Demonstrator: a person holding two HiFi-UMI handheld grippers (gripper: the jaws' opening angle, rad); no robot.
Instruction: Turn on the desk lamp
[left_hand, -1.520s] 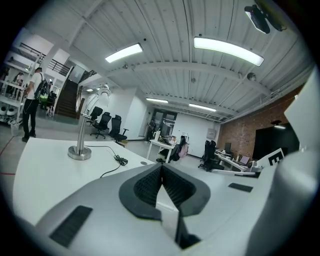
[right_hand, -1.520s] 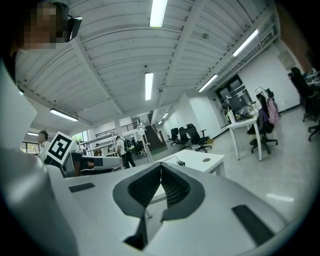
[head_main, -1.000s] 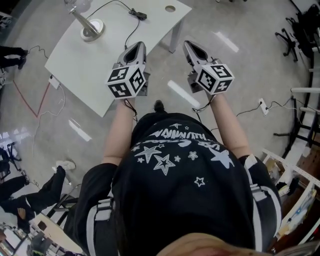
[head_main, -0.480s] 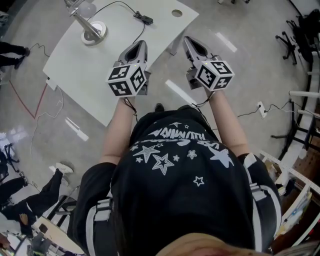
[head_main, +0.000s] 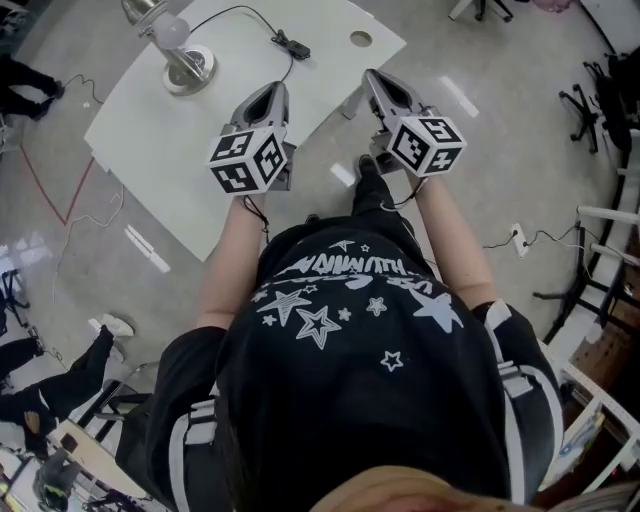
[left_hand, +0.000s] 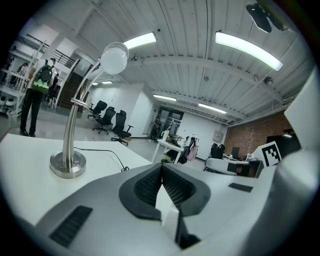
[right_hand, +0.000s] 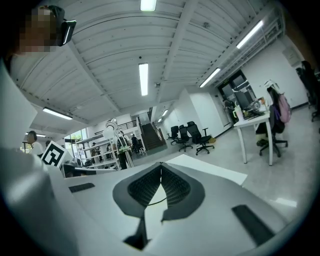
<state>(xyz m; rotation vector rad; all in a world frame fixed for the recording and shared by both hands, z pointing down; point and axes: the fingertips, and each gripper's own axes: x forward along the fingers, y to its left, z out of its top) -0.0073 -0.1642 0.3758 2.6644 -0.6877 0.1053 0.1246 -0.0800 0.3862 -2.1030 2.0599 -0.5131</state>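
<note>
Left tool (head_main: 271, 92) clenched, tips together, nothing between them; held over near part of white surface (head_main: 150, 140). Right tool (head_main: 373, 80) likewise clenched, empty, at surface's right edge. Beyond left tool, black cord with inline switch (head_main: 292, 45) lies on surface. Farthest, near surface's far left corner, desk lamp (head_main: 186, 66) stands upright on round metal base.
</note>
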